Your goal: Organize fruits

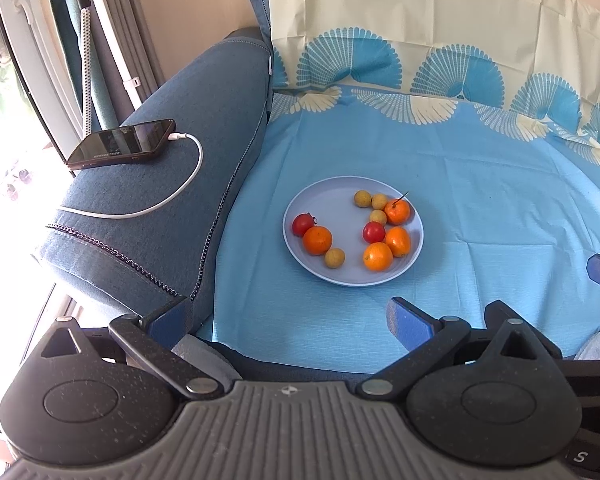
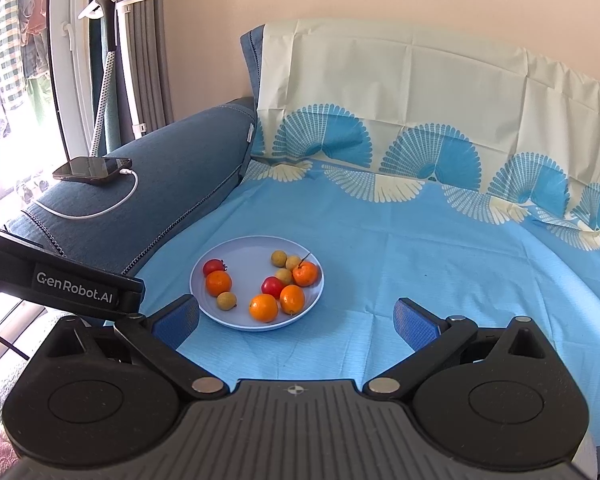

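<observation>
A pale blue plate [image 1: 328,200] [image 2: 240,256] lies on the blue cloth and carries mixed fruit. On it are several oranges [image 1: 317,240] [image 2: 263,307], two red tomatoes [image 1: 303,224] [image 2: 214,267] and several small tan round fruits [image 1: 334,258] [image 2: 226,300]. My left gripper [image 1: 290,314] hovers short of the plate's near rim, open and empty. My right gripper [image 2: 296,320] is also open and empty, just before the plate's near right edge. The left gripper's body [image 2: 60,276] shows at the left of the right wrist view.
A blue sofa armrest [image 1: 172,184] [image 2: 172,168] rises left of the plate, with a phone [image 1: 122,144] [image 2: 92,169] and a white charging cable [image 1: 172,196] on it. The patterned cloth [image 1: 480,200] [image 2: 440,248] spreads to the right and up the backrest. A garment steamer [image 2: 104,40] stands by the window.
</observation>
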`<move>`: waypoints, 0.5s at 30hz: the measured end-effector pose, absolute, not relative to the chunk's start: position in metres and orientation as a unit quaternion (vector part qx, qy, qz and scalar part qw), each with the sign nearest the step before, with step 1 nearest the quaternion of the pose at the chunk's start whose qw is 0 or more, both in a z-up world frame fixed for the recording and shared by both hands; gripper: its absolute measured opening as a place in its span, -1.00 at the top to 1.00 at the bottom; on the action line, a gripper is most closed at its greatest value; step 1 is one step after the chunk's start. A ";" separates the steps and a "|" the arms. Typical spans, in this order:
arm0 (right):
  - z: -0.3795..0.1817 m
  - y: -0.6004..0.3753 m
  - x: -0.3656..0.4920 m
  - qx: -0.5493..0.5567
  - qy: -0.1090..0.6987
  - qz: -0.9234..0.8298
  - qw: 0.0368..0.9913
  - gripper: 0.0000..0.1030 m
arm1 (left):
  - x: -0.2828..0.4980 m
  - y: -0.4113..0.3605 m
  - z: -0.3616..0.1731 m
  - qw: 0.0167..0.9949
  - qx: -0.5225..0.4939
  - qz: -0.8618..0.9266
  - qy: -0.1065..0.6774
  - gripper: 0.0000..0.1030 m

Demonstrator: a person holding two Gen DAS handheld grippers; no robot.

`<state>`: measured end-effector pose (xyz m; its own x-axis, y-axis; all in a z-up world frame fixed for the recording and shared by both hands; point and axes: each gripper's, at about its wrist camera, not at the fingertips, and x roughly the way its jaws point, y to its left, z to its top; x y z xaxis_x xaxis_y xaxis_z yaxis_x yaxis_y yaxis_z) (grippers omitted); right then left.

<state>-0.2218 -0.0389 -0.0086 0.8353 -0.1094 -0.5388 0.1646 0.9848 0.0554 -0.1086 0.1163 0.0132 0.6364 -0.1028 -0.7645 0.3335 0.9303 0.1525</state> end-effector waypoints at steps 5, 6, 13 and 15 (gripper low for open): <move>-0.009 -0.038 -0.222 0.051 0.279 -0.073 0.956 -0.99 | -0.107 0.116 0.012 0.892 0.141 -0.121 0.412 -0.99; -0.010 -0.038 -0.222 0.051 0.279 -0.073 0.956 -0.99 | -0.107 0.116 0.011 0.892 0.141 -0.121 0.412 -0.99; -0.011 -0.040 -0.221 0.053 0.280 -0.073 0.956 -0.99 | -0.105 0.117 0.010 0.892 0.141 -0.118 0.413 -0.99; -0.012 -0.040 -0.222 0.053 0.281 -0.073 0.956 -0.99 | -0.105 0.116 0.010 0.892 0.142 -0.118 0.412 -0.99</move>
